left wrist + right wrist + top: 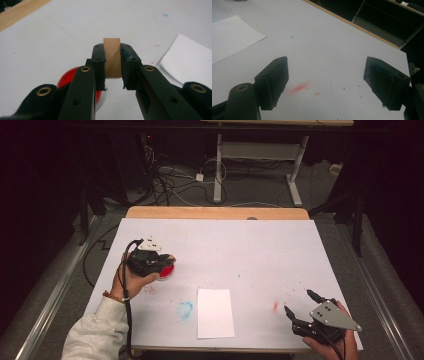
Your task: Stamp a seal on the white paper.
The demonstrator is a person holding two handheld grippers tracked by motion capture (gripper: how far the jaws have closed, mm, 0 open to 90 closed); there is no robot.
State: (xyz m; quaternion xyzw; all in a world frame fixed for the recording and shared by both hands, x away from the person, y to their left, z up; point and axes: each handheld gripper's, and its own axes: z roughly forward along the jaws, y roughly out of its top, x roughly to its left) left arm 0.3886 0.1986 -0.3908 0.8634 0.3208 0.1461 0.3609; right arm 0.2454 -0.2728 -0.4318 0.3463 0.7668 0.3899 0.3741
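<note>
Between the jaws of the left gripper (113, 65) sits a small wooden block (112, 57), clamped by its two side faces and standing upright, its top above the pads and its lower edge clear of the white worktop (260, 250). Just beside and beneath that gripper lies a round red ink pad (67, 78); in the high view the red ink pad (166, 271) shows partly under the gripper (159, 265). To the right of the ink pad, nearer the front edge, lies a white sheet of paper (215, 312), with a blue smear (185, 309) between the two. Beyond the ink pad the worktop runs bare to its wooden far edge (215, 212), leaving wide open room. The left hand (131, 279) holds its gripper level, pointing right across the worktop, a grey sleeve (95, 332) behind it. Well apart from the ink pad, at the front right corner, the right gripper (325, 85) rests low with its jaws wide apart over a red smear (299, 87), holding nothing.
</note>
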